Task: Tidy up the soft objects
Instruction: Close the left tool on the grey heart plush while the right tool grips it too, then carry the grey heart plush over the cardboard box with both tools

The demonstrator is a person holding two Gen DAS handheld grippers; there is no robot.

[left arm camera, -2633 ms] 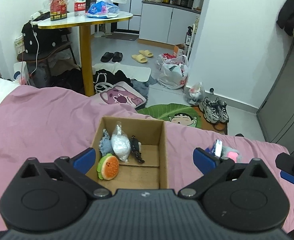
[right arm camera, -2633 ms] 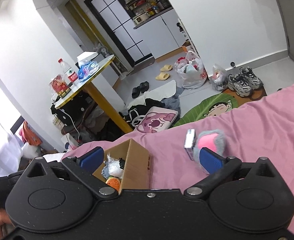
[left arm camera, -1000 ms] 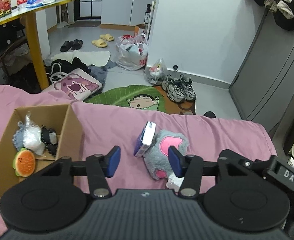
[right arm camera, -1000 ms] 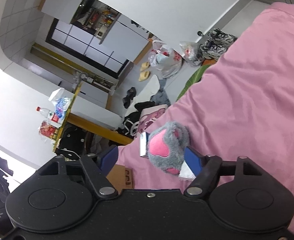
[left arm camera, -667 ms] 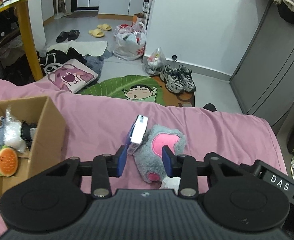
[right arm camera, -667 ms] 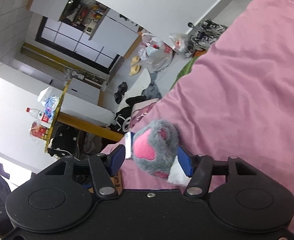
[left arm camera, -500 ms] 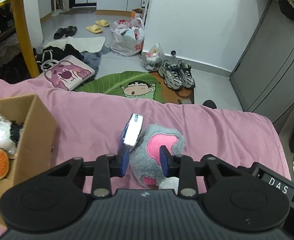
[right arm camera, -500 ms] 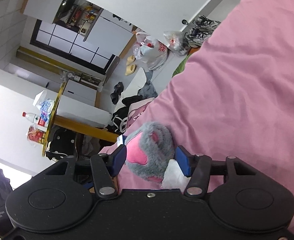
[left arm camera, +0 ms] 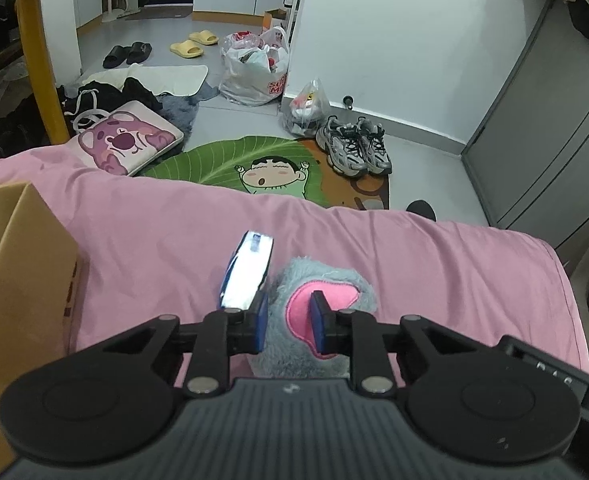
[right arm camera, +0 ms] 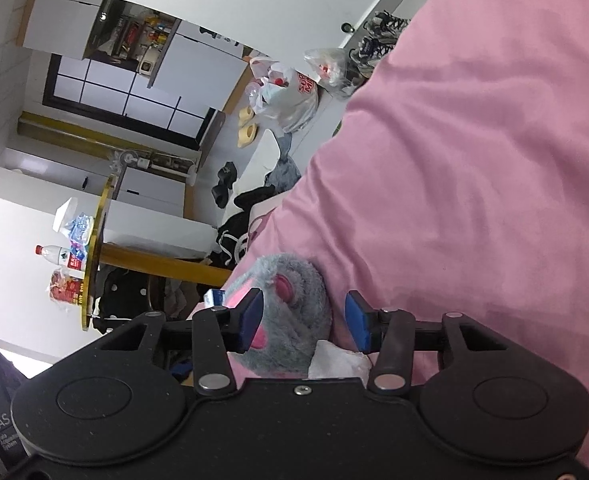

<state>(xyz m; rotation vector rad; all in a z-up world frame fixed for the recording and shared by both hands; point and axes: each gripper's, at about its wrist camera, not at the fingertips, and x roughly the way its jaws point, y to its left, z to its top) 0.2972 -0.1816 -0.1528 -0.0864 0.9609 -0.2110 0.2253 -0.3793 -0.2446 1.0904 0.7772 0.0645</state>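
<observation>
A grey plush paw with pink pads (left arm camera: 326, 288) lies on the pink bed cover (left arm camera: 154, 240). My left gripper (left arm camera: 287, 320) is shut on its near part, the blue pads pressed into the fur. A small blue and white packet (left arm camera: 246, 272) leans against the paw's left side. In the right wrist view the paw (right arm camera: 294, 312) sits between the jaws of my right gripper (right arm camera: 302, 320), which stand apart around it; the left pad touches the fur, the right pad is off it. A white crumpled thing (right arm camera: 334, 360) lies by the paw.
A cardboard box (left arm camera: 22, 272) stands on the bed at the left, its contents mostly out of view. Beyond the bed edge are a leaf mat (left arm camera: 254, 164), sneakers (left arm camera: 354, 148), bags (left arm camera: 254, 68) and a yellow table leg (left arm camera: 38, 60).
My left gripper swung right from the box to the plush paw, moved in and shut on it. My right gripper also came in around the paw and its jaws narrowed.
</observation>
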